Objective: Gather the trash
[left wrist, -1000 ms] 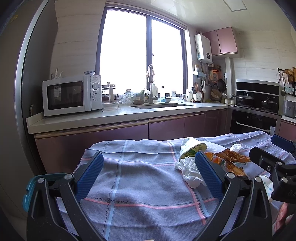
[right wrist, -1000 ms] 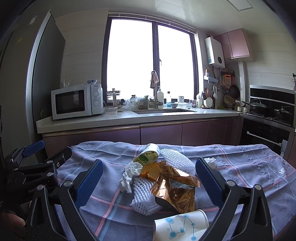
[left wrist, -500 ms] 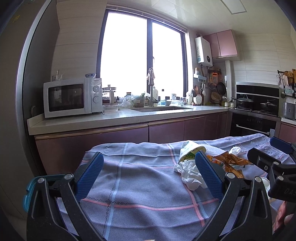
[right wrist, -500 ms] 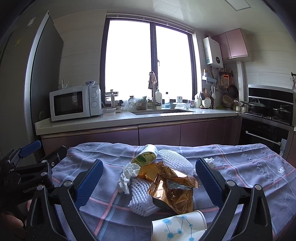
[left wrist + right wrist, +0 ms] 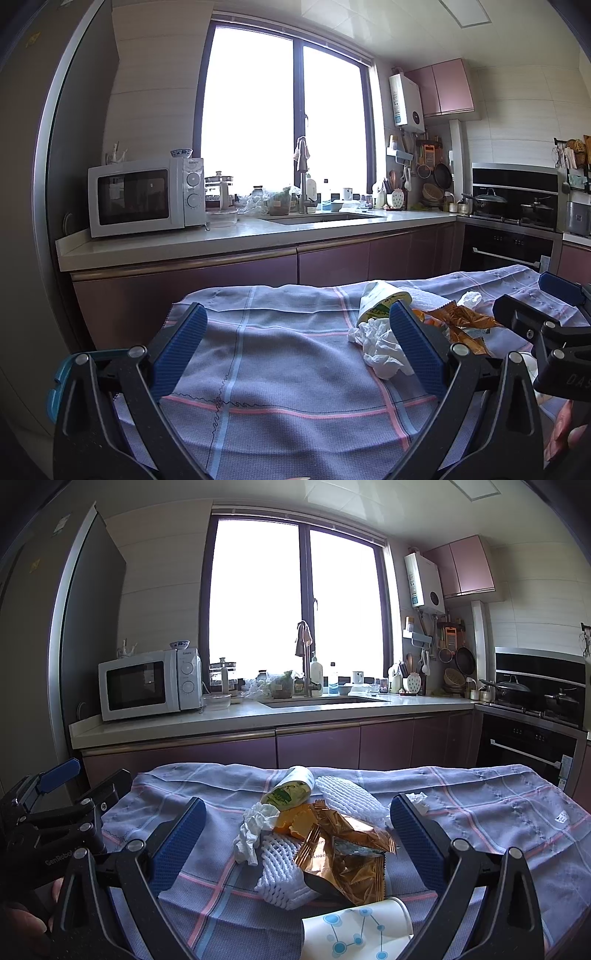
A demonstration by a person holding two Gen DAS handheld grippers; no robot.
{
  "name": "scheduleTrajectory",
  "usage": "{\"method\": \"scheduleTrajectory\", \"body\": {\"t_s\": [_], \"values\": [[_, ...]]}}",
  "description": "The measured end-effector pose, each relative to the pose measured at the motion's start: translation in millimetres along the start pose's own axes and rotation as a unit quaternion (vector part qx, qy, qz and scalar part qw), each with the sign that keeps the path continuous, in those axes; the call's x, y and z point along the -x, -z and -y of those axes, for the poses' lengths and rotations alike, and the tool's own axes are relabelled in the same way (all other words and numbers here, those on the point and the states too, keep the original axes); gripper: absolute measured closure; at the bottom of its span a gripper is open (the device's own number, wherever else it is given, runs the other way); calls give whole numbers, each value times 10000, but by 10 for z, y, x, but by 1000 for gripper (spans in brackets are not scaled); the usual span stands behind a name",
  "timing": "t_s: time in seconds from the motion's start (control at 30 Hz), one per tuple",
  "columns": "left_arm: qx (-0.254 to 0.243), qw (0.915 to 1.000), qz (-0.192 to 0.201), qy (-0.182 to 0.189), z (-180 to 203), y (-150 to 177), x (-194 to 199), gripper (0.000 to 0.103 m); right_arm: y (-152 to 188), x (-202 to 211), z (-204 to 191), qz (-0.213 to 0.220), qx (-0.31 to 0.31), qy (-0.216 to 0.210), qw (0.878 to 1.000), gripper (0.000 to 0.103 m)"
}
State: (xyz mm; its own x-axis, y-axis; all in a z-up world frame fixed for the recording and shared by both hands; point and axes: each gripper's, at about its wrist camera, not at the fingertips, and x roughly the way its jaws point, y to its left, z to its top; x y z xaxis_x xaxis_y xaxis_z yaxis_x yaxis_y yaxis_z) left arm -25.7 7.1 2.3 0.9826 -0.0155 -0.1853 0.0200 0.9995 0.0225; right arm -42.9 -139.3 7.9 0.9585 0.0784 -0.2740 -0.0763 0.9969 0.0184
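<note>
Lying sideways, paper cup [image 5: 356,928] mouth rightward

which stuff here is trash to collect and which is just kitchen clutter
To collect, on the tablecloth:
crumpled tissue
foam fruit net
gold snack wrapper
orange peel
green-label cup
paper cup

Just lying about:
microwave
soap bottle
pans on the stove
</note>
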Motion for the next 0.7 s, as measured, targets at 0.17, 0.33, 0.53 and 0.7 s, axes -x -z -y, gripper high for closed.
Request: {"method": "scheduleTrajectory", "body": {"t_s": [0.17, 0.33, 0.53, 0.7], "values": [[0, 10000, -1, 0, -2, -1, 6, 6, 7, 0, 10, 3, -22, 7, 10000, 7], [-4, 10000, 0, -2, -3, -1, 10, 6, 11, 4, 16, 6, -26, 12, 10000, 7], [-8, 10000, -1, -6, 0, -1, 9, 6, 9, 1, 16, 4, -26, 7, 10000, 7], [-10, 10000, -22, 15, 15, 3, 6, 6, 11, -1, 24, -2, -31, -2, 10000, 7]]}}
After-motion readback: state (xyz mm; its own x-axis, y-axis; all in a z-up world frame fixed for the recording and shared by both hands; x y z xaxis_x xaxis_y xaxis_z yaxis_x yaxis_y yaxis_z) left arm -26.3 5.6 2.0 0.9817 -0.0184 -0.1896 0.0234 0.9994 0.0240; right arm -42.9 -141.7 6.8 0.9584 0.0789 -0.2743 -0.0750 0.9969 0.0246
